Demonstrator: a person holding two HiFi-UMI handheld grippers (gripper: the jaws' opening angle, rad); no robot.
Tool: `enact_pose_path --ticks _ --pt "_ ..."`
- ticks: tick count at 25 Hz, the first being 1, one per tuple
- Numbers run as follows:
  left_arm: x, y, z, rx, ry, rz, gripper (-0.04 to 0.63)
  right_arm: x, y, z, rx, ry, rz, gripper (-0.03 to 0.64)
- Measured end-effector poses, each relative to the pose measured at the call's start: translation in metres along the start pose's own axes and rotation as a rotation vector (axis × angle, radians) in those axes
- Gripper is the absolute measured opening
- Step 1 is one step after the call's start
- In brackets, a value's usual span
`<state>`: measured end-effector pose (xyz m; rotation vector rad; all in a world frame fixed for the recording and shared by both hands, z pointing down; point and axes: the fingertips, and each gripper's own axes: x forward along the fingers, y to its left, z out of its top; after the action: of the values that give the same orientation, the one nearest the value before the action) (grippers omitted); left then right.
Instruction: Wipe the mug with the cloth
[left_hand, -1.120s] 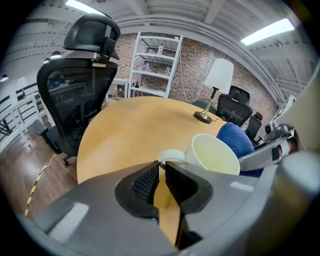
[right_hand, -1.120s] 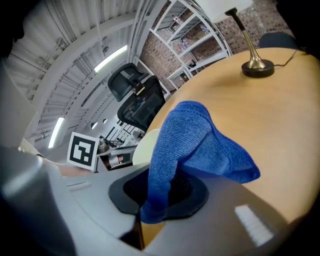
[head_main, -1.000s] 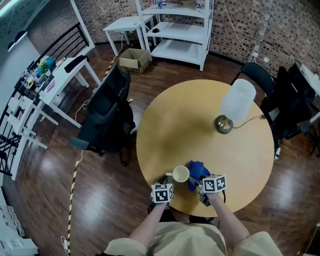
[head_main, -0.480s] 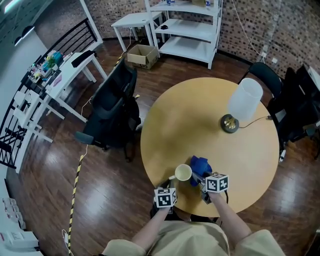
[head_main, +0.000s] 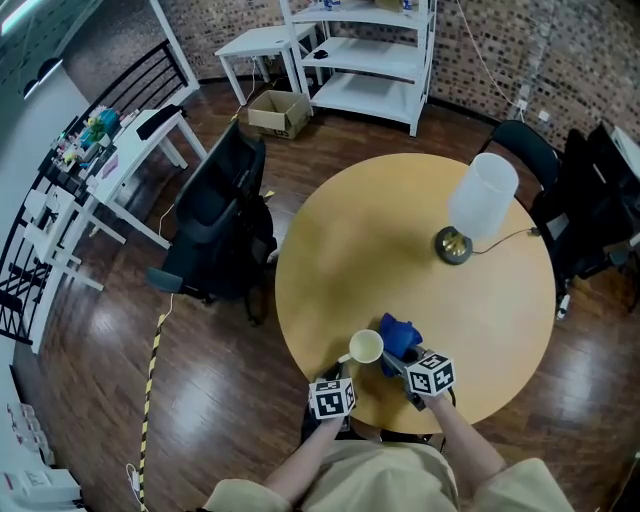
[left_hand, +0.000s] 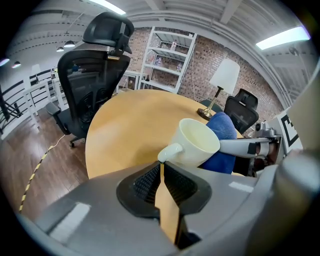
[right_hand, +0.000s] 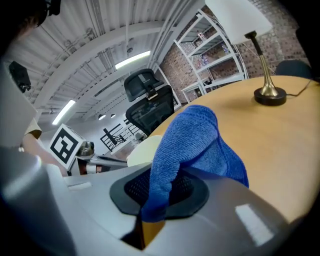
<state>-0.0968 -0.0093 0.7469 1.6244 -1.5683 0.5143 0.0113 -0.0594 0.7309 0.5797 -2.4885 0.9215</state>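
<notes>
**Mug pinched by its handle, cloth against its side**

The left gripper has its jaws almost together, clamped on the handle of the cream mug. In the left gripper view the handle sits right at the jaw tips. The mug tilts beyond them, with its open mouth turned up and towards the camera.

The right gripper comes in from the mug's right. Its jaws are closed on a blue cloth. In the right gripper view a fold of the cloth runs down between the jaws and the rest bunches up above them. The cloth touches the side of the mug away from the handle.

The mug is over the near edge of a round wooden table. Whether its base touches the tabletop cannot be told.

Well beyond the mug, to its right, a table lamp with a white shade stands on the table. A black office chair stands off the table to the mug's far left. White shelving and a cardboard box are further back still.
</notes>
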Motion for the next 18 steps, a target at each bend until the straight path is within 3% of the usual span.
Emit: enact_pose_path --ticks 4,9,14,18 --pt "-0.002 -0.007 -0.004 0.012 0.018 -0.021 0.016 -0.003 -0.002 -0.001 -0.080 0.024 -0.048 0.038" --pt "-0.002 -0.021 -0.011 0.047 0.040 -0.054 0.017 -0.006 -0.007 -0.005 -0.037 -0.011 -0.102 0.037" --pt "-0.001 -0.025 -0.009 0.096 0.055 -0.072 0.017 -0.007 -0.006 -0.004 -0.025 0.000 -0.094 0.038" --pt "0.000 -0.035 -0.016 0.189 0.071 -0.100 0.015 -0.011 -0.003 -0.011 -0.015 0.007 -0.090 0.038"
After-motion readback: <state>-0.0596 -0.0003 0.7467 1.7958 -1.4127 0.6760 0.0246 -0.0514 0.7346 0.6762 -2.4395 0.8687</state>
